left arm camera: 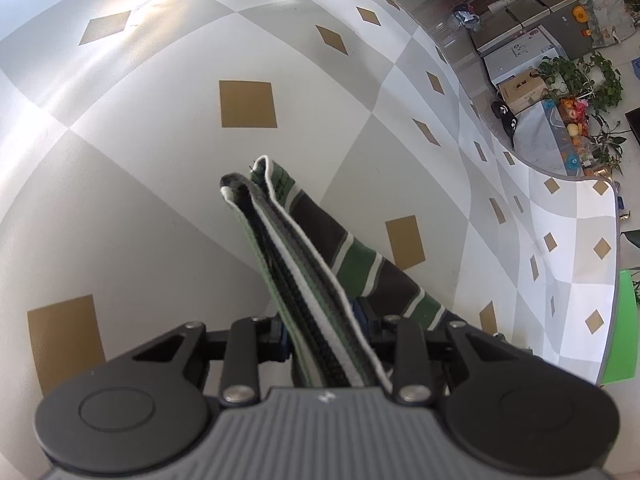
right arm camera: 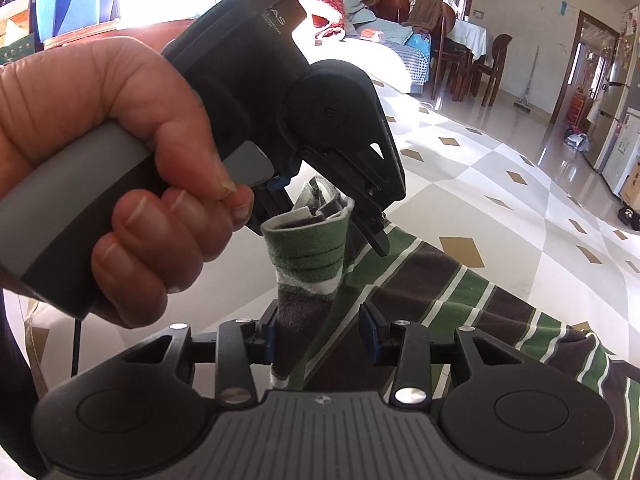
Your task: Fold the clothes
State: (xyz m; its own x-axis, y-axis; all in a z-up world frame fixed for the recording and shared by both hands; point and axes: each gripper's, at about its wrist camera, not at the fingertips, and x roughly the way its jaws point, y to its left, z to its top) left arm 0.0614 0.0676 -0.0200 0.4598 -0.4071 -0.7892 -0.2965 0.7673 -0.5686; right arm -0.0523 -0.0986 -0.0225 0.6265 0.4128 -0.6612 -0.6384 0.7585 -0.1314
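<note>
A green, brown and white striped garment [left arm camera: 320, 264] is pinched in my left gripper [left arm camera: 326, 332], which is shut on a folded edge held above the checked surface. In the right wrist view the same garment [right arm camera: 460, 292] trails down onto the surface, and the left gripper [right arm camera: 320, 208] holds its bunched green cuff [right arm camera: 308, 248] directly ahead. My right gripper [right arm camera: 316, 338] is open; a hanging strip of the cloth lies against its left pad [right arm camera: 269, 340], and the right pad [right arm camera: 370, 336] stands apart from it.
A white, grey and tan checked cloth [left arm camera: 248, 104] covers the work surface, whose edge [left arm camera: 520, 152] curves at the right. Beyond it are boxes, plants [left arm camera: 580, 80] and a green stool [left arm camera: 622, 328]. Chairs and a dining table [right arm camera: 460, 40] stand far off.
</note>
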